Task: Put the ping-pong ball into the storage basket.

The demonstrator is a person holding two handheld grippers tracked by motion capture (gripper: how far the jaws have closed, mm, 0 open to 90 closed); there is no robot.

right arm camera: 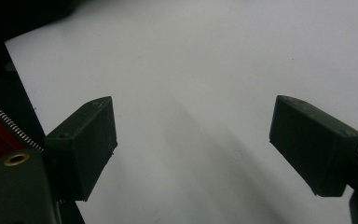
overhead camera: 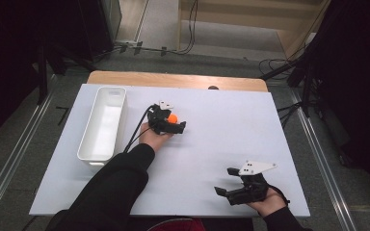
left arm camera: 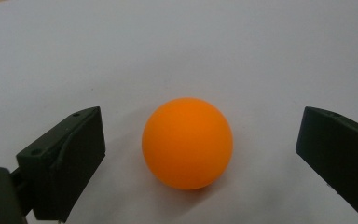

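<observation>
Item: orange ball. It sits on the white table, left of centre in the high view and centre frame in the left gripper view. It is round, so it has no long axis and points no way that you could name.

Item: your left gripper. In the high view it lies at the ball, just right of the tray. In its own view the jaws stand wide apart, one at the lower left of the frame and one at the lower right, with the ball between them and bare table showing on both sides of it (neither jaw touches the ball). Released, then, and grasping nothing.

Item: your right gripper. It is in the lower right of the high view, near the table's front edge and well apart from the ball. Its jaws are spread, with bare white surface between them in its own view. Released, empty.

Item: white tray. A long rectangular bin at the left of the table in the high view, its long axis running from the lower left toward the upper centre of the frame. Nothing is visible inside.
</observation>
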